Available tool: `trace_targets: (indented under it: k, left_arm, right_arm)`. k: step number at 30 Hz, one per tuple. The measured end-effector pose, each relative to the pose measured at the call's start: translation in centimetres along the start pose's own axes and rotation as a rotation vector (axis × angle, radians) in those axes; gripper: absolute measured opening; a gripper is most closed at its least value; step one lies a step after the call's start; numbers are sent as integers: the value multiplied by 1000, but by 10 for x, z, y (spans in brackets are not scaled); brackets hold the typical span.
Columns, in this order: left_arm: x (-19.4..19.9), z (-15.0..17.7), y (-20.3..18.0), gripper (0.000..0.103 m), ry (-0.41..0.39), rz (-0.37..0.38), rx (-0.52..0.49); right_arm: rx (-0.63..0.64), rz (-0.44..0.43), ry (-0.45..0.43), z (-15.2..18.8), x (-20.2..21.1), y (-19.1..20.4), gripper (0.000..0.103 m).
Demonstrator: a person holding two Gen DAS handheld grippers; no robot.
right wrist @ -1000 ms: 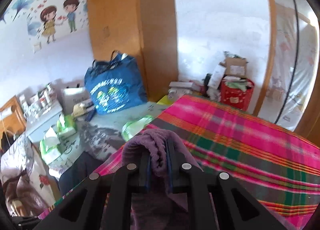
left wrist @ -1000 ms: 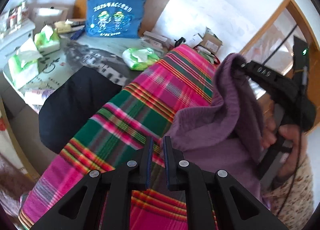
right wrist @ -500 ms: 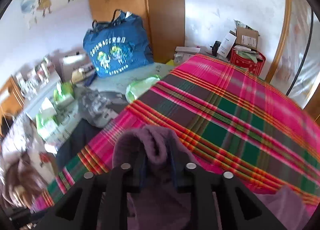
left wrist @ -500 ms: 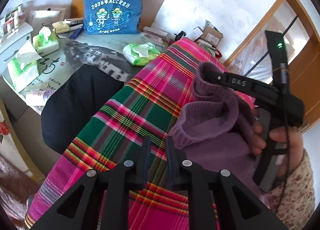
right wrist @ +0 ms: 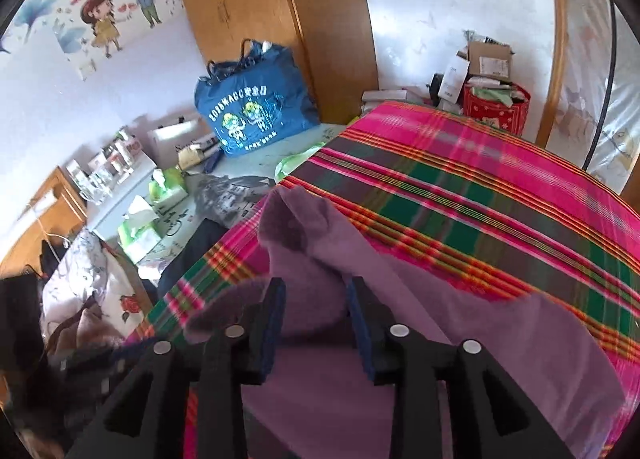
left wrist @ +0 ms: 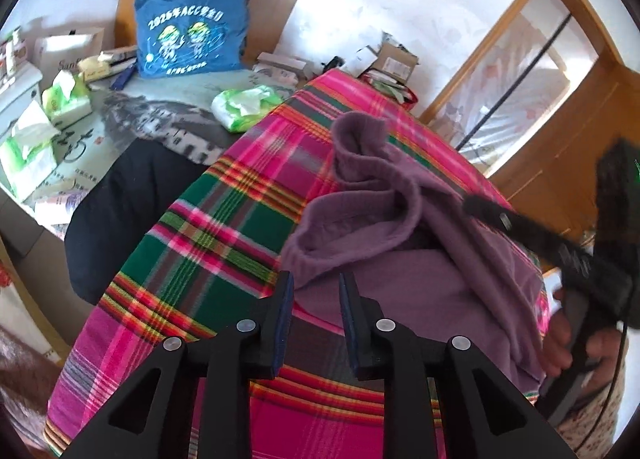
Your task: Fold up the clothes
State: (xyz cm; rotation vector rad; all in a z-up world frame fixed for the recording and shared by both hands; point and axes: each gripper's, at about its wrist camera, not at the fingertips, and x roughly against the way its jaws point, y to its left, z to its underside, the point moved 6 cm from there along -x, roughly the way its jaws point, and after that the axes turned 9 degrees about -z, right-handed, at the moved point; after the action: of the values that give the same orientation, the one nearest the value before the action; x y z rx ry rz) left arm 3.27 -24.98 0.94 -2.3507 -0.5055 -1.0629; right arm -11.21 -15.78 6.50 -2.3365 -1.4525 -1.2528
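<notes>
A purple sweater [left wrist: 400, 259] lies bunched on the pink-and-green plaid bedspread [left wrist: 224, 227], with a folded sleeve lying across its top. My left gripper [left wrist: 316, 287] hovers at the sweater's near hem. Its jaws are opening, and the pads do not press the fabric under the gap. In the right wrist view the sweater [right wrist: 440, 319] spreads below my right gripper [right wrist: 316, 291]. Those jaws are also opening, with loose purple cloth between them and no pinch. From the left wrist view the right gripper [left wrist: 476, 207], held by a hand [left wrist: 560, 343], sits just right of the sleeve.
A black cloth [left wrist: 132, 199] hangs at the bed's left edge. Beyond it a side table carries tissue packs [left wrist: 244, 103] and a blue tote bag [left wrist: 192, 39]. A red basket [right wrist: 496, 107] with boxes stands past the bed's far end, near a wooden door frame [left wrist: 500, 31].
The right gripper let go of the purple sleeve and drew back to the right, and the sleeve dropped onto the sweater. The left jaws went from nearly shut to parted.
</notes>
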Motion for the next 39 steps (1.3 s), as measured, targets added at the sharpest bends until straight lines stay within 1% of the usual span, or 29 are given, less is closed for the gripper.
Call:
trace_targets:
  k: [1, 3, 6, 10, 11, 14, 17, 19, 20, 22, 23, 24, 26, 29, 32, 33, 36, 39]
  left_arm:
    - [3, -1, -4, 27, -9, 2, -16]
    - [5, -3, -15, 34, -4, 21, -42]
    - [1, -3, -37, 40, 37, 75, -80]
    - [-7, 2, -74, 45, 72, 122, -159]
    - [-10, 5, -83, 47, 89, 136, -175]
    - [-21, 9, -106, 49, 153, 172, -211]
    - [-32, 7, -120, 50, 192, 188, -198]
    - [-37, 4, -127, 50, 209, 213, -184]
    - [-40, 4, -130, 53, 219, 224, -184]
    - [-49, 7, -137, 54, 257, 218, -190]
    - [-55, 10, -140, 54, 280, 211, -191]
    - [-59, 12, -141, 54, 299, 210, -183]
    - [-67, 15, -144, 55, 333, 215, -160]
    - [-77, 13, -147, 55, 369, 225, -119]
    - [-79, 7, -150, 55, 375, 249, -70]
    - [-79, 5, -153, 55, 372, 261, -64]
    - [-83, 2, -158, 55, 377, 263, -43]
    - [-88, -2, -159, 55, 386, 270, 4]
  right_arm:
    - [0, 9, -16, 7, 11, -5, 40]
    - [-6, 39, -52, 24, 35, -16, 40]
    - [-62, 114, -85, 59, 67, -41, 41]
    - [-137, 180, -74, 106, 92, -68, 42]
    - [-150, 189, -76, 115, 97, -72, 42]
    - [-188, 217, -79, 139, 108, -85, 42]
    - [-208, 240, -89, 156, 118, -92, 42]
    - [-213, 259, -96, 164, 124, -97, 42]
    - [-213, 271, -100, 167, 128, -99, 42]
    - [-211, 297, -111, 173, 135, -100, 42]
    - [-212, 311, -118, 176, 139, -102, 44]
    - [-215, 324, -124, 180, 143, -104, 47]
    - [-219, 342, -130, 187, 149, -108, 48]
    - [-223, 359, -104, 197, 149, -117, 49]
    - [-215, 368, -83, 203, 147, -119, 49]
    - [-195, 382, -73, 205, 146, -117, 49]
    - [-158, 434, -41, 211, 140, -115, 49]
    - [-191, 418, -59, 217, 141, -117, 49]
